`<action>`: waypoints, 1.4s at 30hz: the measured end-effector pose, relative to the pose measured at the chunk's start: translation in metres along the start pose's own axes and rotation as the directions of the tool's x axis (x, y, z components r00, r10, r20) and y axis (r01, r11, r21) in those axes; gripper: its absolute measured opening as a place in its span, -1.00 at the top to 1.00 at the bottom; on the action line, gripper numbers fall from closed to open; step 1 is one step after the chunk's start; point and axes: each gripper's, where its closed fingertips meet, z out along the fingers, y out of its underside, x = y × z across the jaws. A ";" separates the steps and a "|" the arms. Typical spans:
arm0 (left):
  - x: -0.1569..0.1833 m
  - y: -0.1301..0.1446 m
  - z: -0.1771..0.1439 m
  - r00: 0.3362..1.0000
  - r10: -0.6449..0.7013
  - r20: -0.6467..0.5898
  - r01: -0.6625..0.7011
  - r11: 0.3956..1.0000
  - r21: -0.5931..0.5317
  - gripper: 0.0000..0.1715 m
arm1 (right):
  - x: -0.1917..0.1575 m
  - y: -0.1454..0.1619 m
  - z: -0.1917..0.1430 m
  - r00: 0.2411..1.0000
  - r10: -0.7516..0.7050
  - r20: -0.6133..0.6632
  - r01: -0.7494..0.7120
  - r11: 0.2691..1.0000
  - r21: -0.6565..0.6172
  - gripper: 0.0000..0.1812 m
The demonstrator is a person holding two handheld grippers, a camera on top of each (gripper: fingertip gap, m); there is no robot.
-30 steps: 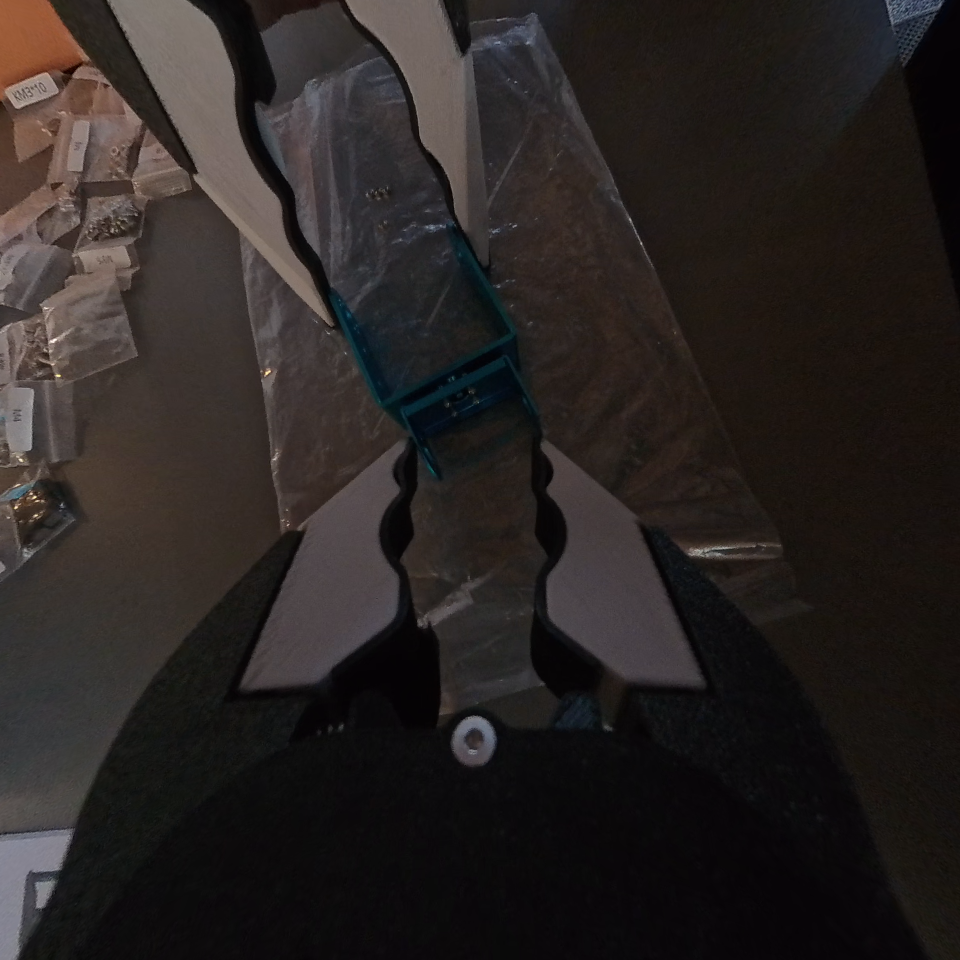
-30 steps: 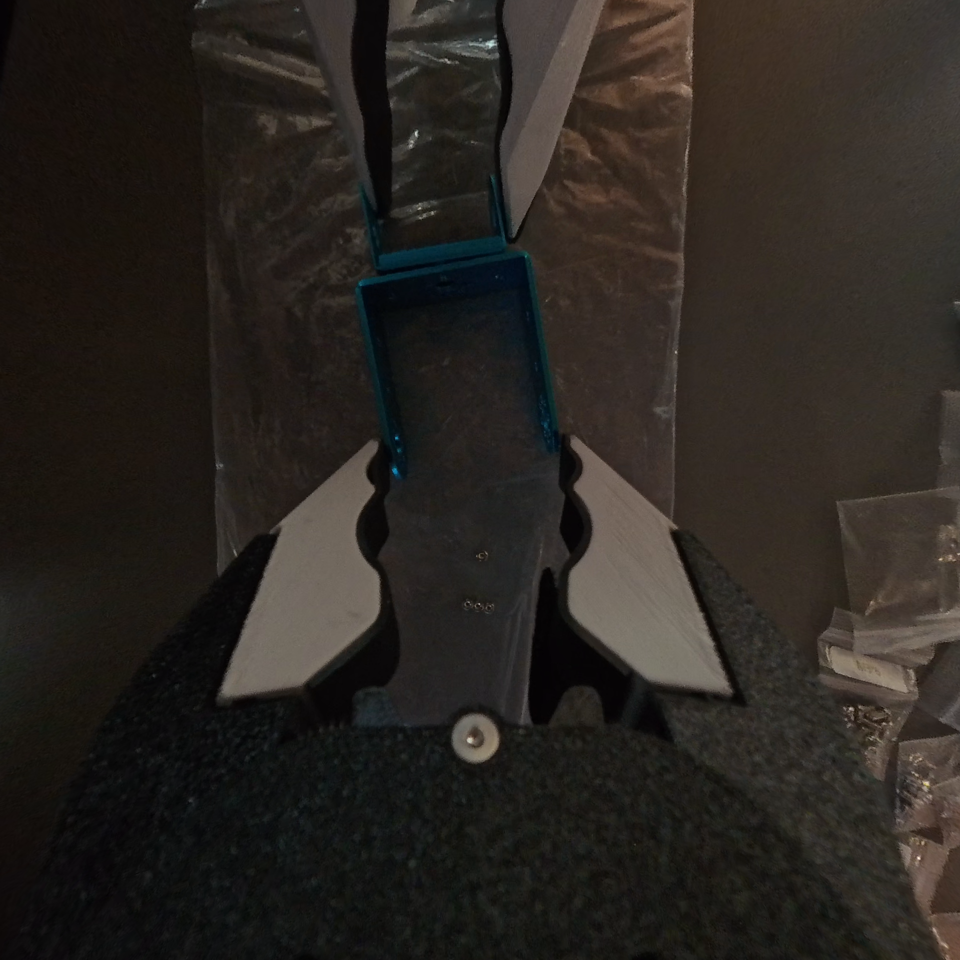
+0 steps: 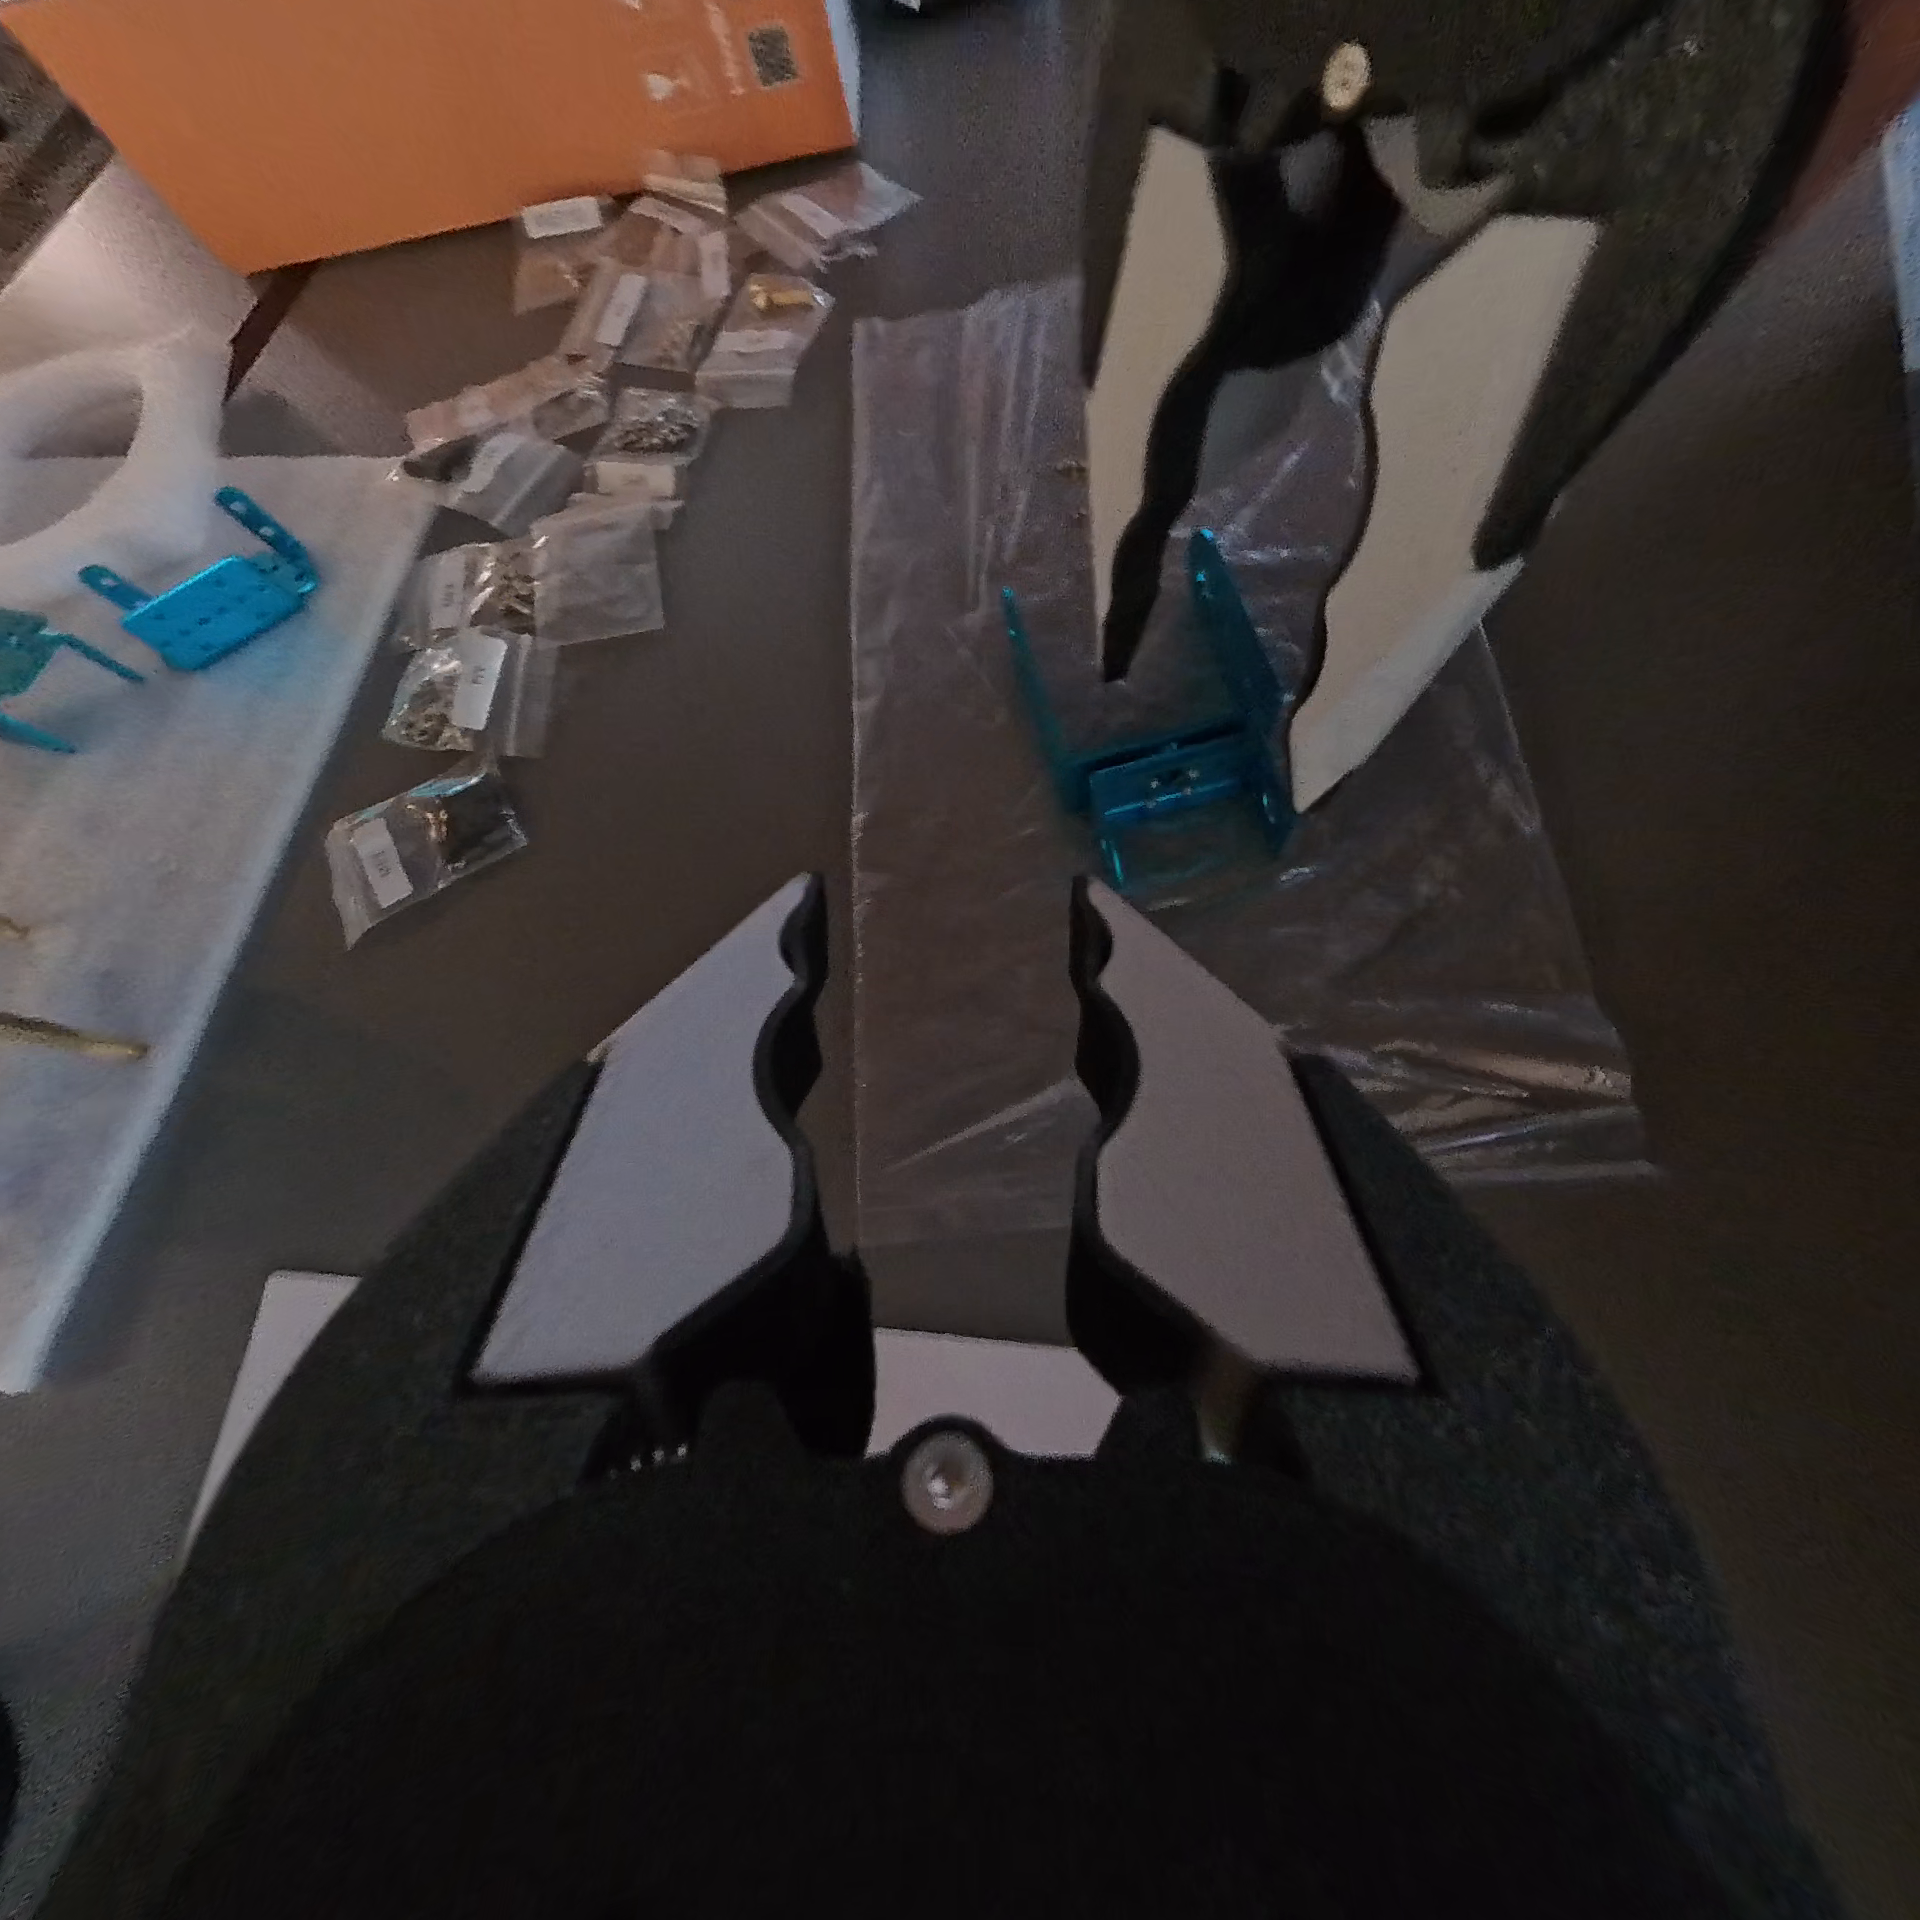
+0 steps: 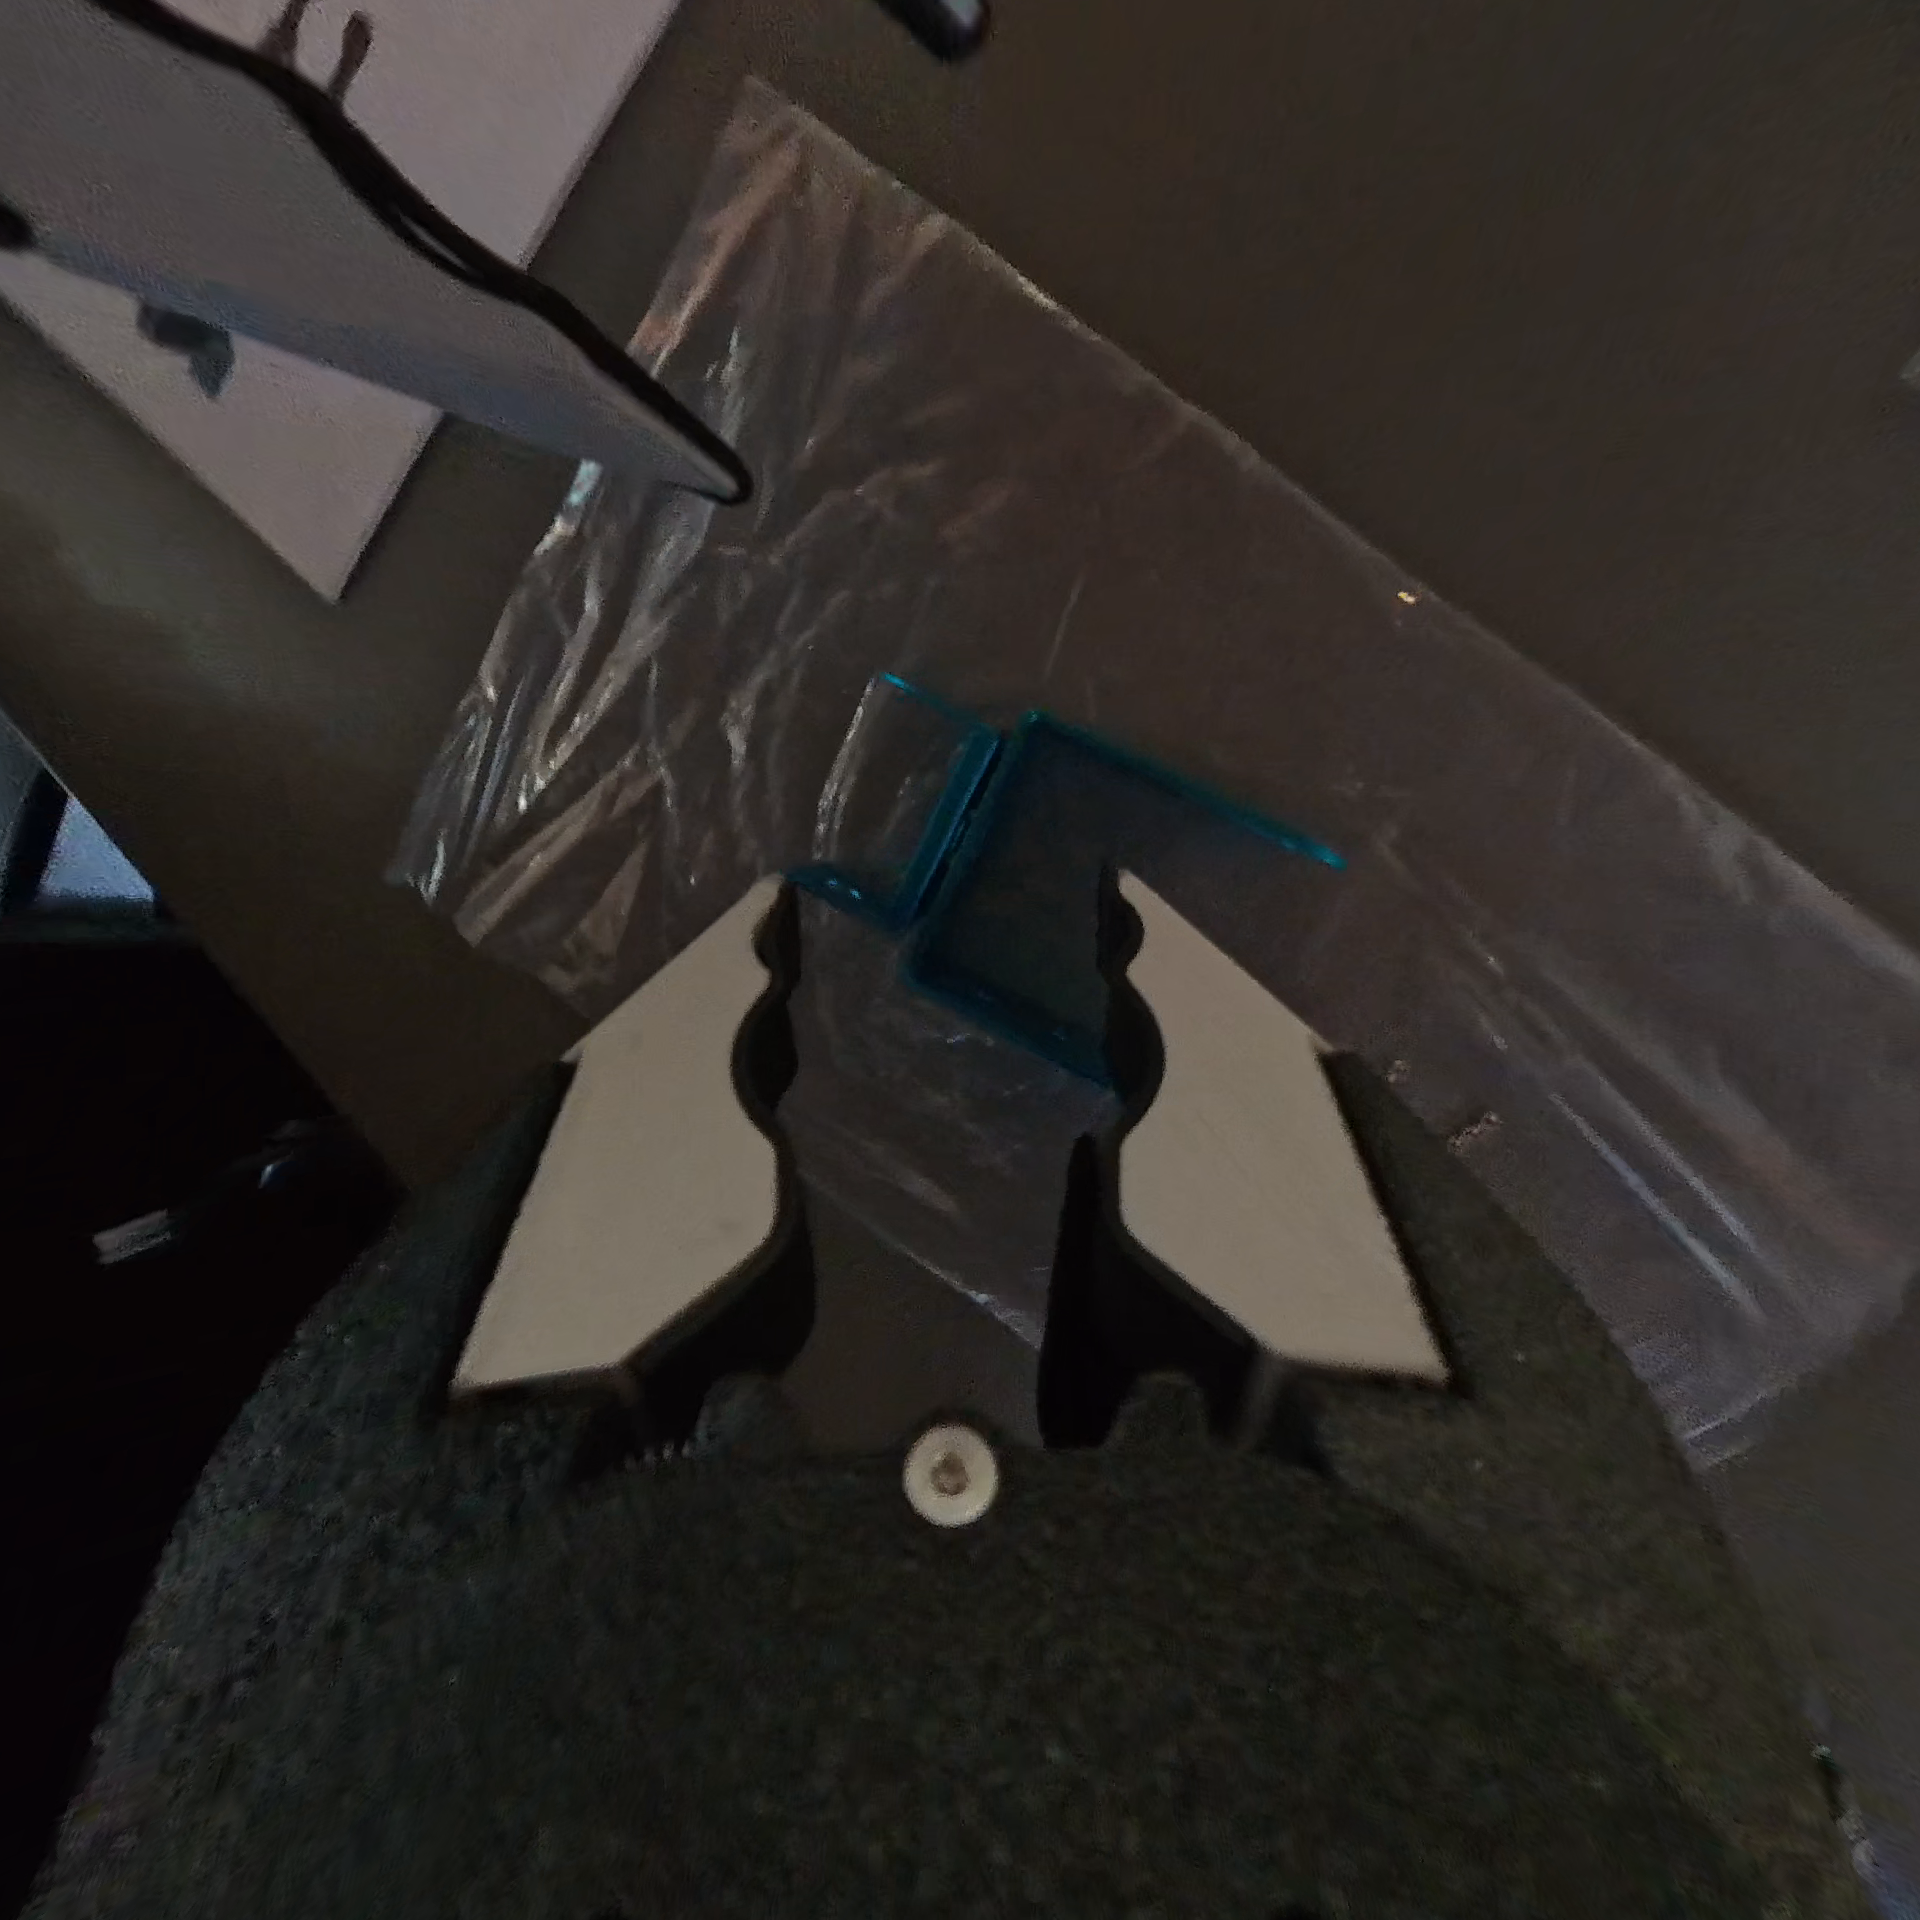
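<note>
Blue metal bracket assembly (image 3: 1164, 748) on clear plastic sheet (image 3: 956, 727), looks light, stiff, thin-walled; right gripper (image 4: 951, 904) jaws spread astride one flange, left gripper (image 3: 945, 914) spread, empty, just beside it

- Dark brown table (image 3: 727, 831), matte.
- Directly on it: clear plastic sheet (image 3: 956, 935), scattered small zip bags of hardware (image 3: 582, 436), orange box (image 3: 416, 114), white foam sheet (image 3: 177, 831), white paper (image 4: 343, 436).

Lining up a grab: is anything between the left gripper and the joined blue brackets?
Nothing visible: only plastic sheet lies between the open left gripper and the blue brackets; the right gripper straddles one wall.
</note>
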 end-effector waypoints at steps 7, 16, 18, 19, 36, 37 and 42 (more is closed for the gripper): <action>-0.029 0.007 -0.001 0.994 -0.058 0.088 0.056 0.998 0.028 0.46 | 0.001 -0.012 0.000 0.983 0.171 -0.061 -0.173 0.985 -0.018 0.56; -0.036 0.021 0.007 0.993 -0.078 0.088 0.079 0.997 -0.006 0.46 | 0.007 -0.004 0.012 0.962 0.195 -0.192 -0.217 0.971 -0.104 0.77; -0.036 0.022 0.006 0.993 -0.084 0.085 0.085 0.996 -0.005 0.47 | 0.007 -0.002 0.013 0.962 0.193 -0.193 -0.217 0.969 -0.115 0.78; -0.037 0.021 0.006 0.993 -0.084 0.087 0.084 0.996 -0.004 0.47 | 0.006 -0.003 0.013 0.963 0.193 -0.190 -0.217 0.969 -0.114 0.81; -0.018 0.024 0.017 0.997 -0.082 0.007 0.082 0.996 -0.019 0.46 | 0.006 -0.015 -0.002 0.977 0.168 -0.134 -0.174 0.984 -0.038 0.92; -0.017 0.022 0.017 0.996 -0.090 -0.006 0.090 0.996 -0.010 0.46 | 0.006 -0.018 -0.006 0.978 0.170 -0.120 -0.173 0.985 -0.017 0.92; -0.009 0.010 0.012 0.977 -0.183 -0.107 0.190 0.980 0.059 0.48 | -0.001 -0.043 -0.030 0.978 0.198 0.071 -0.208 0.964 0.164 0.92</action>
